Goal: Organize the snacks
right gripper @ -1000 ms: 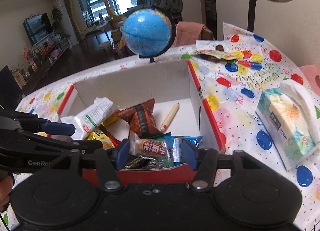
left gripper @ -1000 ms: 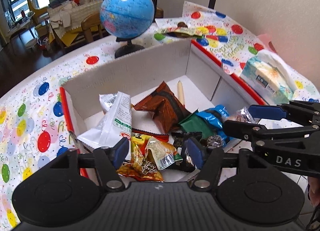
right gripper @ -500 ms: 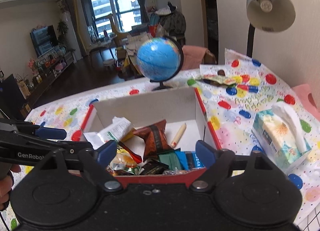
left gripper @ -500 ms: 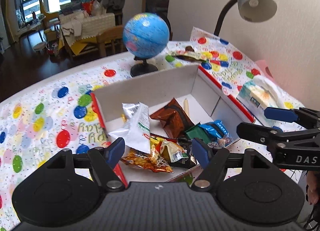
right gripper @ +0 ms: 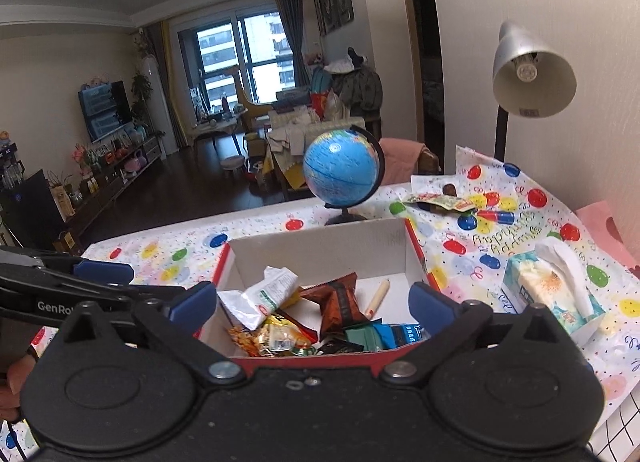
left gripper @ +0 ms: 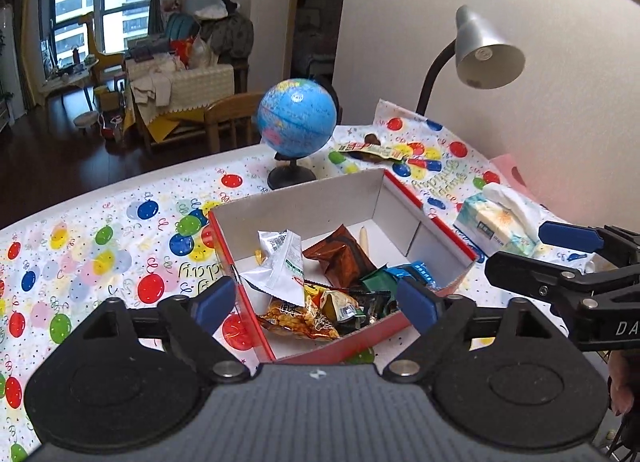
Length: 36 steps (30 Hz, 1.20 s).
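Two hand-held grippers above a table (left gripper: 120, 198) covered with a balloon-print cloth. The left gripper (left gripper: 316, 300) and the right gripper (right gripper: 314, 302) both hang over the near end of an open cardboard box (left gripper: 304, 204), red outside and white inside. The jaws of each are opening and stand wide apart, with nothing pinched between them; the blue pads touch no packet.

The snacks lie loose inside the box, heaped toward its near end. From the left wrist view: a white packet (left gripper: 280, 266) propped up at the left, a brown packet (left gripper: 340, 256) in the middle, a yellow-orange packet (left gripper: 296, 318) at the near edge, a dark green packet (left gripper: 376, 282) and a blue packet (left gripper: 416, 272) toward the right wall. A pale stick-shaped snack (left gripper: 363, 240) lies on the bare floor of the box beyond the brown packet. Black wrappers sit among the near packets; their print is too small to read.

Outside the box, one more wrapped snack (left gripper: 372, 149) lies on the cloth at the far side, between the blue globe (left gripper: 297, 116) and the foot of the grey desk lamp (left gripper: 486, 52). The globe stands just behind the far wall of the box. A tissue pack (right gripper: 548, 290) lies to the right of the box, apart from it. In each view the other gripper shows at the frame edge, beside the box.
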Each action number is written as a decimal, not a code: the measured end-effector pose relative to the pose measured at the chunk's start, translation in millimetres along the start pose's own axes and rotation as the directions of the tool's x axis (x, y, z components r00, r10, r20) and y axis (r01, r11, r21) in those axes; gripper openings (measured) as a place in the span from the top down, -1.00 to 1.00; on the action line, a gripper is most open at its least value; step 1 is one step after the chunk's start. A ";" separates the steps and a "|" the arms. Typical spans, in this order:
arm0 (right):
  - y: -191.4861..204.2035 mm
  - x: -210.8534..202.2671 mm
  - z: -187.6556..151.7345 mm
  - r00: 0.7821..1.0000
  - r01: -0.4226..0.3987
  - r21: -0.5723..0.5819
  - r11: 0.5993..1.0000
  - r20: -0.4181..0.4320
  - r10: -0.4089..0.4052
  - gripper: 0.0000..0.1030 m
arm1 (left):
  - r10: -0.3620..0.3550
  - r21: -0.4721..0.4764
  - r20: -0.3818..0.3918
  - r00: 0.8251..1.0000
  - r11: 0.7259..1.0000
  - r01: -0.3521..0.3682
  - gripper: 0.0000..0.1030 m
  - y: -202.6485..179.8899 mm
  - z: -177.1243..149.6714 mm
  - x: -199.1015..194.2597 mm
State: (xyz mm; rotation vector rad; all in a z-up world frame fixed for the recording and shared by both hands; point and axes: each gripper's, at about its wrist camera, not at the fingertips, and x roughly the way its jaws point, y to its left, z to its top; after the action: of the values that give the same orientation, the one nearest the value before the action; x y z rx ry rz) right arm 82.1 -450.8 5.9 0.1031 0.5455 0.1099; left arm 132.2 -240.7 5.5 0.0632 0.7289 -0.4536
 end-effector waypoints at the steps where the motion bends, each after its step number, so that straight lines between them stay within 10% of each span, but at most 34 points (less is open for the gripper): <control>1: 1.8 -3.3 -0.3 1.000 -0.005 0.002 1.000 0.006 0.005 -1.00 | 0.005 0.004 0.009 1.000 1.000 -0.005 -0.85 -0.9 -1.2 -5.0; 36: 30.2 -34.5 -31.6 1.000 -0.003 0.093 0.996 0.003 0.003 -1.00 | 0.074 -0.120 0.046 0.996 0.990 -0.068 -0.99 22.7 -37.2 -62.9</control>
State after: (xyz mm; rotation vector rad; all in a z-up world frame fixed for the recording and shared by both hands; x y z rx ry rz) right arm 34.0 -423.3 0.5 0.1949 0.5472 0.0872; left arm 77.3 -188.7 16.6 -0.0329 0.7007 -0.3421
